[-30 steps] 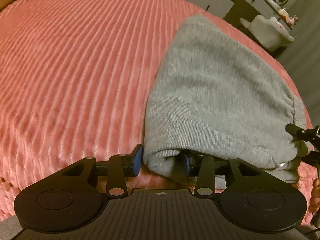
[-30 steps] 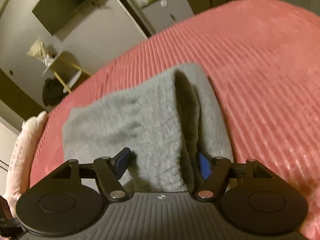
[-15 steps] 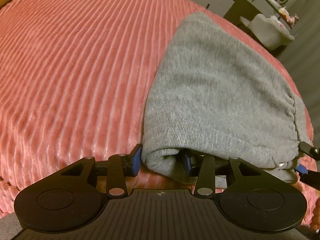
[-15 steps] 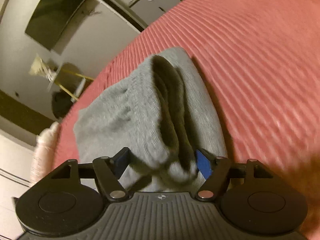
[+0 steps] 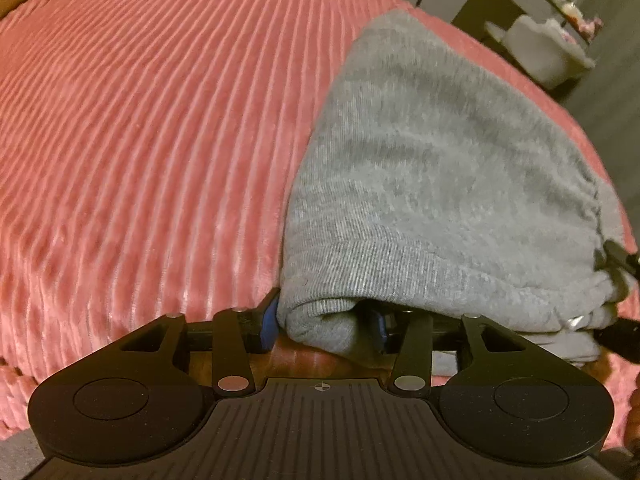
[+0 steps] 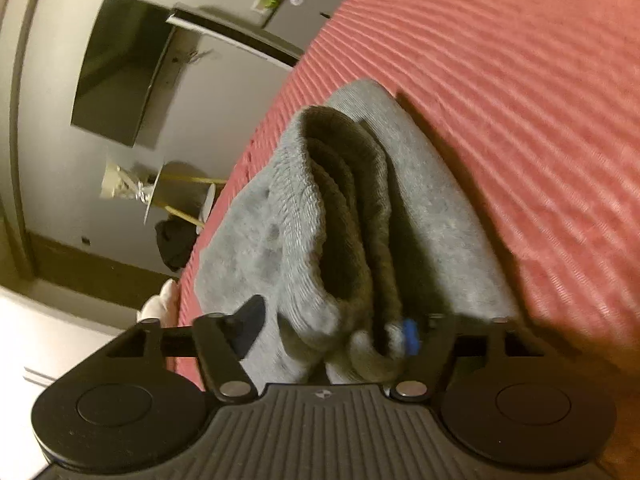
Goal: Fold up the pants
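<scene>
The grey knit pants [image 5: 440, 184] lie folded on the pink ribbed bedspread [image 5: 140, 140]. My left gripper [image 5: 322, 322] is shut on the near folded edge, with the cloth bunched between its blue pads. In the right wrist view the pants [image 6: 332, 220] are lifted into a thick layered fold that stands on edge. My right gripper [image 6: 332, 326] has these layers between its fingers, which stand fairly wide around the thick bundle. The right gripper's tip [image 5: 618, 258] also shows at the far right of the left wrist view, at the waistband corner.
The bedspread [image 6: 520, 100] stretches wide to the left and behind the pants. Beyond the bed stand grey cabinets [image 6: 304, 4], a dark screen [image 6: 116, 68], a small side table [image 6: 176, 196] and a pale chair [image 5: 540, 52].
My right gripper has lifted and tilted its side of the pants, so the layers now stand up as a fold. My left gripper holds its edge in nearly the same place.
</scene>
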Demonstrator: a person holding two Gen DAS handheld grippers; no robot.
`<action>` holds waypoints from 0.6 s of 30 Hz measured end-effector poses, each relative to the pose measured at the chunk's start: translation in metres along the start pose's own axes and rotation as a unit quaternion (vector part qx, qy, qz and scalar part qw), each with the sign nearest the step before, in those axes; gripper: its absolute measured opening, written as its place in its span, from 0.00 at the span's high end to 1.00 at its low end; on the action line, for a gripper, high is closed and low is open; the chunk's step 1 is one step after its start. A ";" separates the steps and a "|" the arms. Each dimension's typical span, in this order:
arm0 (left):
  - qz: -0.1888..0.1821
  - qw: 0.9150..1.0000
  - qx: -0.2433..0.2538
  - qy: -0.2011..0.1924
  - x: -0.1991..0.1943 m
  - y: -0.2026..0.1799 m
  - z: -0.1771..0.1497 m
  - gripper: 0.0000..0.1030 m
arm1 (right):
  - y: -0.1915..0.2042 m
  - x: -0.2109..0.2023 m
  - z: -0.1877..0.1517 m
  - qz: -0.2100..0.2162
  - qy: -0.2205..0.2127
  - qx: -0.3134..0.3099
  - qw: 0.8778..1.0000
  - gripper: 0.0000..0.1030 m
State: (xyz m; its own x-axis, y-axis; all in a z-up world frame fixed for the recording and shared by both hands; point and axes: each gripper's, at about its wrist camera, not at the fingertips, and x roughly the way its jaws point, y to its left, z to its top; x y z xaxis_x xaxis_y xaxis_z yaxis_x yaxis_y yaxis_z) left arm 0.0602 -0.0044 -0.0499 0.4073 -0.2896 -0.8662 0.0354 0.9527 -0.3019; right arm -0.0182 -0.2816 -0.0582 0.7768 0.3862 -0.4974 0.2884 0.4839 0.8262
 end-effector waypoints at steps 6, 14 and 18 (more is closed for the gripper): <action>0.000 1.000 -0.018 -0.013 -0.001 0.003 0.000 0.63 | 0.032 0.013 -0.005 -0.056 -0.018 -0.034 0.998 0.56; -0.046 0.994 -0.033 -0.098 -0.030 0.015 -0.012 0.79 | 0.078 -0.036 -0.007 0.028 -0.082 -0.074 0.994 0.58; -0.006 0.998 -0.015 -0.057 -0.018 0.008 -0.008 0.52 | 0.071 -0.042 -0.007 0.007 -0.089 -0.089 0.992 0.57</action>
State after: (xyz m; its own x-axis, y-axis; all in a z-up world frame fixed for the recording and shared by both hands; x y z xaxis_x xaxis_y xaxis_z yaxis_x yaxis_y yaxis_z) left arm 0.0461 0.0077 -0.0396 0.5076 -0.2869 -0.8124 0.0140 0.9455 -0.3252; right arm -0.0341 -0.2575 0.0196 0.8713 0.2563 -0.4184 0.1864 0.6159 0.7655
